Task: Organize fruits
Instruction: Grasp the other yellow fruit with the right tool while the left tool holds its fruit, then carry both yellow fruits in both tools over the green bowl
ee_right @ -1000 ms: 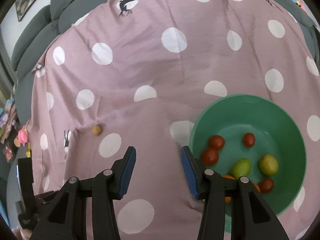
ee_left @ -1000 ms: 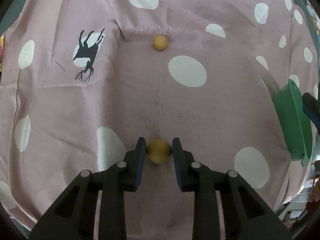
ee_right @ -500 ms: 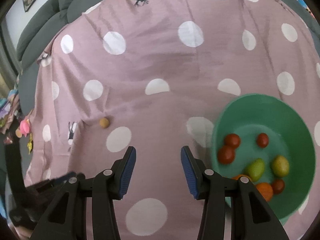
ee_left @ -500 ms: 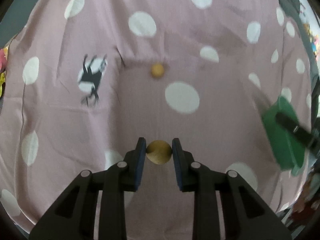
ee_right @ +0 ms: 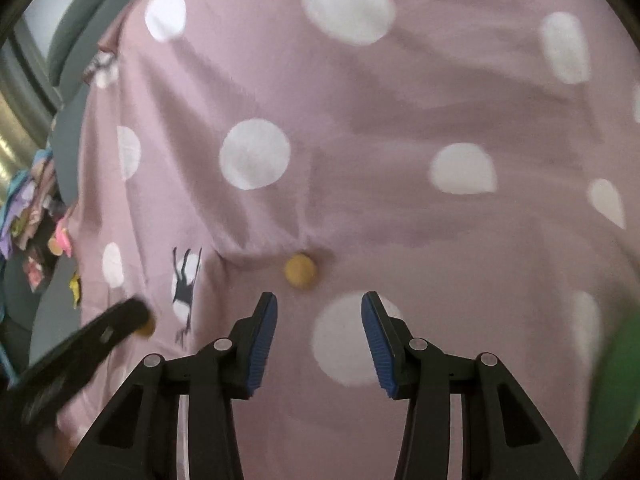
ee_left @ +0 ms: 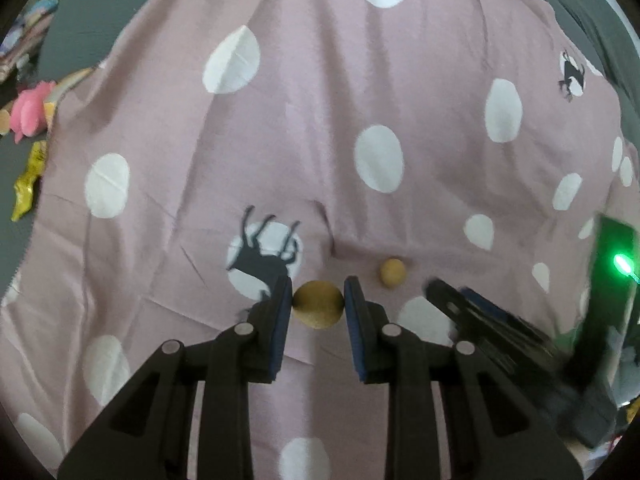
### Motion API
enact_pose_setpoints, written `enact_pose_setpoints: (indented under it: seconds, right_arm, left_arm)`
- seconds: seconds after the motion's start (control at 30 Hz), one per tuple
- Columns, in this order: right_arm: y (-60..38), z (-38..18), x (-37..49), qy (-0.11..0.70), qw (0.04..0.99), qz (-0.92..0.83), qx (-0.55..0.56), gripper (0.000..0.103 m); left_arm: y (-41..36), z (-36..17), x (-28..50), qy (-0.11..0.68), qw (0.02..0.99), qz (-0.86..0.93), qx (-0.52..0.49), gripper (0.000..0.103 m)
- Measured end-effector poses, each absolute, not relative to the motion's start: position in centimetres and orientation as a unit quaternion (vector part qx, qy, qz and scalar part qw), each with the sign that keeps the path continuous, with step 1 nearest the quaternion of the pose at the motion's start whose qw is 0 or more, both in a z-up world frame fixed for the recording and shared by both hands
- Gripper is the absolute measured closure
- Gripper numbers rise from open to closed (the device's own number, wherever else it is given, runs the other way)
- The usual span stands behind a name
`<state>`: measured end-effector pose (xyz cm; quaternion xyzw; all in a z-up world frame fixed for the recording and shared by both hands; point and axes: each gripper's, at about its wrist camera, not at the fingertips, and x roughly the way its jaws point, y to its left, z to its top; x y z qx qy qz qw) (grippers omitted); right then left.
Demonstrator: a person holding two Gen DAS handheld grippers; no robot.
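Left wrist view: our left gripper (ee_left: 318,304) is clamped on a round tan fruit (ee_left: 318,305), both blue pads pressing its sides, the fruit held clear above the pink spotted bedcover (ee_left: 320,120). A second tan fruit (ee_left: 393,273) lies on the cover just beyond, in a shallow fold. The right gripper (ee_left: 452,296) shows blurred at the right. The green bowl (ee_left: 614,240) is only an edge at the far right; we cannot tell its contents. We judge the grip should stay firm and centred while the fruit is carried to the bowl.

Right wrist view: our right gripper (ee_right: 319,316) stands apart, empty, aimed down at the loose fruit (ee_right: 301,271), which lies just ahead of the tips and left of centre. We advise shifting left to straddle it before closing. The bowl is a green blur (ee_right: 622,380) at the right edge, its contents not visible.
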<state>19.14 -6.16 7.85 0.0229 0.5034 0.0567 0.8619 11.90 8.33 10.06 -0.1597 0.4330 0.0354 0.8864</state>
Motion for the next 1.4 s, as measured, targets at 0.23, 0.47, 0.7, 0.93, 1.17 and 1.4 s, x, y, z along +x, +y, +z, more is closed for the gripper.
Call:
enact_pose_setpoints:
  seconds: [0.23, 0.47, 0.7, 0.93, 1.17, 1.4]
  right_arm:
    - [-4.1, 4.3, 21.9, 0.529, 0.848, 0.035, -0.009, 0.058]
    - [-3.8, 4.4, 20.3, 0.514, 0.857, 0.035, -0.026, 0.075]
    - [-8.1, 11.1, 12.8, 0.46, 0.887, 0.03, 0.009, 0.075]
    - [-15.8, 17.9, 4.5, 0.381, 0.924, -0.039, 0.015, 0.075]
    - [-23.5, 21.6, 1.0, 0.313, 0.94, -0.128, 0.042, 0.075]
    - [-27.6, 21.0, 0.1, 0.319, 0.931, -0.163, 0.071, 0.075]
  left_arm:
    - [8.8, 10.7, 11.5, 0.427, 0.888, 0.03, -0.17, 0.077]
    - [7.6, 12.1, 10.3, 0.409, 0.9, 0.017, -0.15, 0.077]
    - [4.0, 15.4, 6.8, 0.367, 0.922, -0.04, -0.118, 0.077]
    - [-3.0, 16.8, 4.8, 0.345, 0.928, -0.113, -0.081, 0.077]
    - [-11.3, 17.3, 4.4, 0.347, 0.922, -0.167, -0.041, 0.077]
    - [-18.3, 15.2, 5.1, 0.365, 0.909, -0.202, -0.013, 0.077]
